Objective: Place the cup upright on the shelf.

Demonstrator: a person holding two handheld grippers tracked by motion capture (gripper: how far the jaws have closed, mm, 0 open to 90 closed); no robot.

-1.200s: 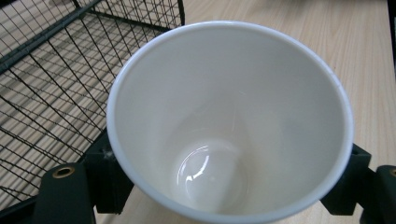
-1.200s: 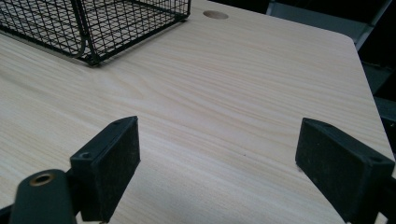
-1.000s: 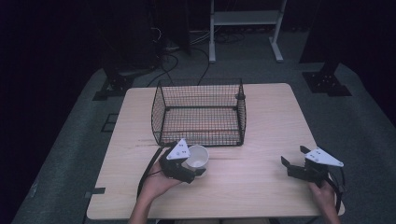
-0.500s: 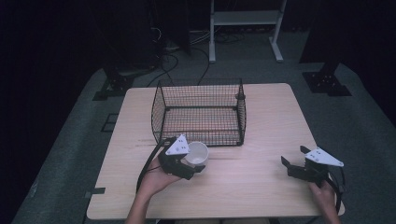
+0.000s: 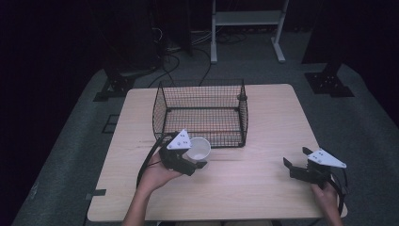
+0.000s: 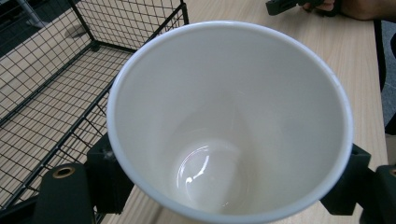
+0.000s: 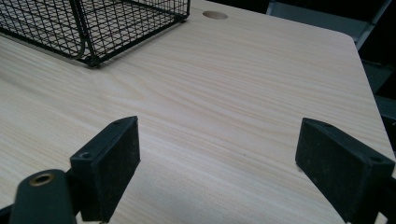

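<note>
A light wooden table (image 5: 263, 197) is standing on grey carpet (image 5: 80, 155) in a dark room, its top lying under and between both claws. Well beyond the claws, a white metal frame (image 5: 247, 19) is standing at the far side, and black cables (image 5: 174, 61) are trailing across the floor near black stand bases (image 5: 329, 84)
</note>
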